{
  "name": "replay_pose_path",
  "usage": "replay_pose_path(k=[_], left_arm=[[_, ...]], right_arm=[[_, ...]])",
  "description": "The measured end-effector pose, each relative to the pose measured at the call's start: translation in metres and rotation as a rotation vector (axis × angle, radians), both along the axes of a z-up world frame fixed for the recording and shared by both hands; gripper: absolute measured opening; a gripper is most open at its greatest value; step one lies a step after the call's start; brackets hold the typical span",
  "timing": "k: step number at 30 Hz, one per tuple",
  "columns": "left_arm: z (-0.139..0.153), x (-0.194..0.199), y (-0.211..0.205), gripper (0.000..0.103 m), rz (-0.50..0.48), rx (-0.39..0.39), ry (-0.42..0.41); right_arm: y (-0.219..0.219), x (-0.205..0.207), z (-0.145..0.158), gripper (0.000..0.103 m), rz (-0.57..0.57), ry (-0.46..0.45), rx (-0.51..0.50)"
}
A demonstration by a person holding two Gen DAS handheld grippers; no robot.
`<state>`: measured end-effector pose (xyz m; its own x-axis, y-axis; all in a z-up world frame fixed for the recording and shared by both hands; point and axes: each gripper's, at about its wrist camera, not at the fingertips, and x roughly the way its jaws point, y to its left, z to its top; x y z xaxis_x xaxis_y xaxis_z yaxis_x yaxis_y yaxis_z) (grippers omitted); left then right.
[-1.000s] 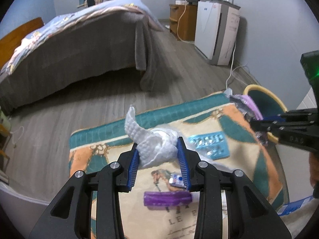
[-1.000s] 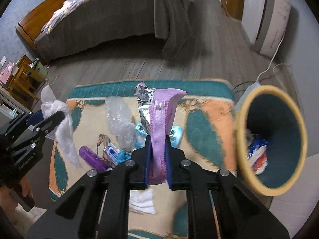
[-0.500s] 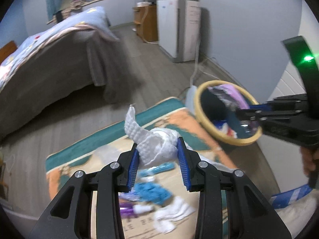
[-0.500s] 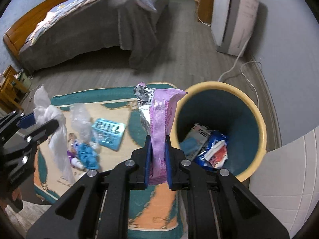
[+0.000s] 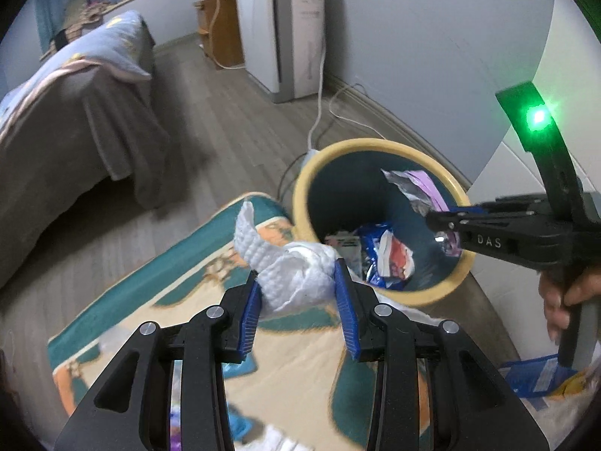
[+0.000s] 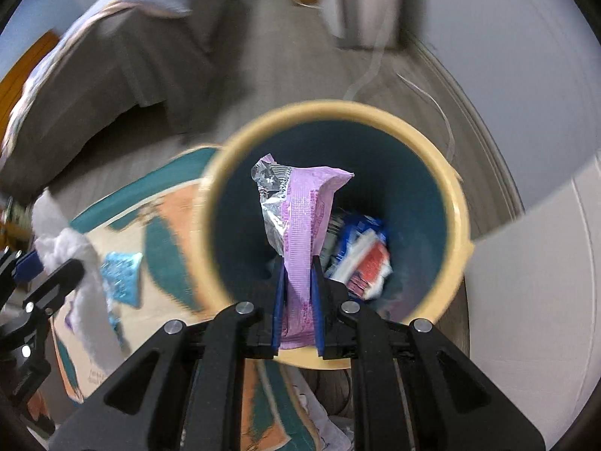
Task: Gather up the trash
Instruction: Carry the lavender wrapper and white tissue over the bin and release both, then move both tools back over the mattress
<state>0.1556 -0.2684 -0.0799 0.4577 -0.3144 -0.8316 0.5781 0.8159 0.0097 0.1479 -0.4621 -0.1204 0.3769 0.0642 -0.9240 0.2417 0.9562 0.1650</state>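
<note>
The right tongs (image 6: pixel 296 304) pinch a purple wrapper (image 6: pixel 300 218), its long axis running up out of the jaws, directly above the mouth of the yellow-rimmed bin (image 6: pixel 456 203); letting go looks like all that remains. The left tongs (image 5: pixel 300 302), clamped on a wad of white tissue (image 5: pixel 296 274), hang over the rug (image 5: pixel 300 360) just short of the bin's near rim, so the right hand is nearer.

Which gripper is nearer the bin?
Right. The right gripper holds the purple wrapper over the bin mouth; the left gripper, holding tissue, is beside its rim.
</note>
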Motion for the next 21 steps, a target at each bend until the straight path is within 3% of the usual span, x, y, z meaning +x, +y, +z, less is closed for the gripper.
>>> replay_pose_path(k=[7,10,13,14,21], left_arm=[[-0.021,0.015,-0.044,0.041,-0.065,0.027,0.0],[-0.025,0.018,-0.057,0.05,-0.083,0.031,-0.005],[-0.022,0.017,-0.058,0.074,-0.086,0.013,-0.023],[-0.02,0.015,-0.055,0.081,-0.085,0.0,-0.031],[-0.009,0.007,-0.024,0.094,-0.013,-0.009,-0.078]], right_arm=[[-0.023,-0.005,-0.009,0.013,-0.108,-0.001,0.029],[-0.024,-0.004,-0.002,0.018,-0.124,-0.024,0.016],[-0.025,-0.003,0.001,0.033,-0.129,-0.039,0.009],[-0.024,-0.003,0.001,0.043,-0.129,-0.037,0.008],[-0.023,-0.002,0.006,0.085,-0.123,-0.062,0.024]])
